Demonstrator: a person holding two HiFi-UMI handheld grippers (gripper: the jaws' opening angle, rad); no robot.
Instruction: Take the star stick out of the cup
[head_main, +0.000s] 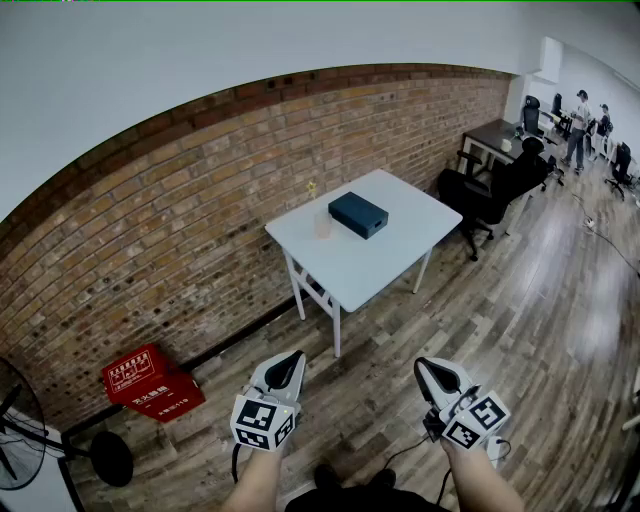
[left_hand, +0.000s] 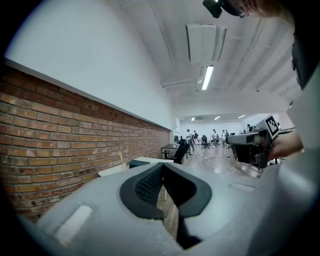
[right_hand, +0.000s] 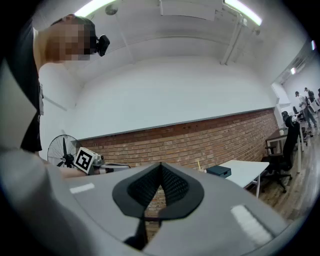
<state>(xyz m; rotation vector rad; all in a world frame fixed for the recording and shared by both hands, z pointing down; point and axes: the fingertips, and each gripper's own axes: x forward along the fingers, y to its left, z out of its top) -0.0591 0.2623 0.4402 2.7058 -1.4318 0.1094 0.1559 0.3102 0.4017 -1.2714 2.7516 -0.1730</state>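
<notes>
On the white table (head_main: 400, 255) stands a pale cup (head_main: 322, 225) near the far left corner, with a thin stick topped by a small yellow star (head_main: 312, 187) rising from it. Both grippers are held low, well short of the table. My left gripper (head_main: 290, 362) is shut with nothing between its jaws. My right gripper (head_main: 432, 368) is likewise shut and empty. In the right gripper view the stick (right_hand: 199, 165) shows as a thin line beside the table (right_hand: 245, 171). The left gripper view shows the table edge (left_hand: 114, 170) far off.
A dark teal box (head_main: 358, 215) lies on the table beside the cup. A brick wall (head_main: 200, 200) runs behind it. A red crate (head_main: 148, 382) and a black fan (head_main: 25, 440) stand at left. Black office chairs (head_main: 490, 195) and several people are at far right.
</notes>
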